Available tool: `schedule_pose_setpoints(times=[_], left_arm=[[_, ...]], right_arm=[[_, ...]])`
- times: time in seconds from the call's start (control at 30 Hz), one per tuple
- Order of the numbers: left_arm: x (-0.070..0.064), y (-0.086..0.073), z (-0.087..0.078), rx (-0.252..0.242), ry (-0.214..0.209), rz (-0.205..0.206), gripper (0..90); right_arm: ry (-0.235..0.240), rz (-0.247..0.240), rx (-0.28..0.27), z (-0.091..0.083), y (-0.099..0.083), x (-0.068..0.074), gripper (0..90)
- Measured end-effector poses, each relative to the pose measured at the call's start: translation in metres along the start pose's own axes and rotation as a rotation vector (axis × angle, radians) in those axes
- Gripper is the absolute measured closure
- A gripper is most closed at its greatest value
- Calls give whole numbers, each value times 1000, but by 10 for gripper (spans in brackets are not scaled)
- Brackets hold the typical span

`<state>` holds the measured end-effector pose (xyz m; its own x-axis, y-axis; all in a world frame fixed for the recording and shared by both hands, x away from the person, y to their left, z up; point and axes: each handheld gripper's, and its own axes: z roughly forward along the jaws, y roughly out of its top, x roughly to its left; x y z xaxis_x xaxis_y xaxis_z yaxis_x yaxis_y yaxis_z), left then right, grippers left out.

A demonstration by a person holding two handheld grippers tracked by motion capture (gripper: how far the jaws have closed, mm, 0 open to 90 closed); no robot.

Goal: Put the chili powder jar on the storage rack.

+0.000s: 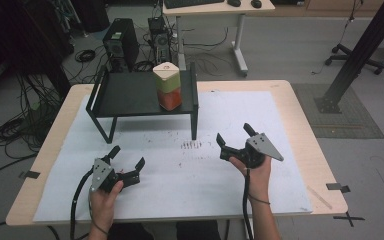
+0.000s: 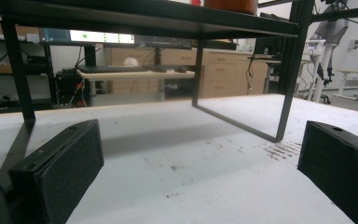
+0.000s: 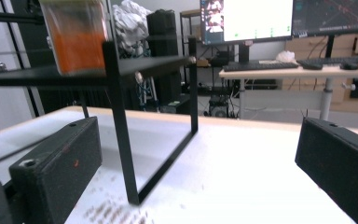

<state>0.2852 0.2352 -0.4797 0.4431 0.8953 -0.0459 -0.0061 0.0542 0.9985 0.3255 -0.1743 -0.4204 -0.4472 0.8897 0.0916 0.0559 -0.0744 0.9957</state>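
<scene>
On black shelf (image 1: 130, 92), upright container (image 1: 167, 86), lid up

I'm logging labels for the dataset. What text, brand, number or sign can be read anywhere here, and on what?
No text can be read.
Container on the black shelf: a small mark on its lid, too small to read.
Monitors in the right gripper view: bright windows, too blurred to read.
Monitor in the left gripper view: green marks, unreadable.

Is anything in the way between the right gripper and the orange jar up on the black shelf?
Nothing visible blocks it. The right gripper is open, and bare table lies between it and the shelf holding the jar.
</scene>
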Motion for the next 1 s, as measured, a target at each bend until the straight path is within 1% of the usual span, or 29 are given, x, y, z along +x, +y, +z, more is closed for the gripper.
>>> schedule_pose_setpoints(times=[0.1, 0.23, 0.43, 0.63, 0.83, 1.0], left_arm=[[0, 0, 0, 0, 0, 2, 3], [0, 0, 0, 0, 0, 1, 3], [0, 0, 0, -1, -3, 4, 4], [0, 0, 0, -1, -2, 2, 4], [0, 0, 0, -2, -2, 6, 3], [0, 0, 0, -2, -2, 6, 3]], right_arm=[[-6, -3, 7, -4, -13, -3, 4], [-14, 6, 20, -7, -29, -7, 4], [-13, 7, 28, -12, -44, -11, 4], [-18, 16, 35, -14, -53, -14, 4], [-16, 32, 37, -15, -56, -17, 6], [-14, 18, 33, -16, -56, -16, 8]])
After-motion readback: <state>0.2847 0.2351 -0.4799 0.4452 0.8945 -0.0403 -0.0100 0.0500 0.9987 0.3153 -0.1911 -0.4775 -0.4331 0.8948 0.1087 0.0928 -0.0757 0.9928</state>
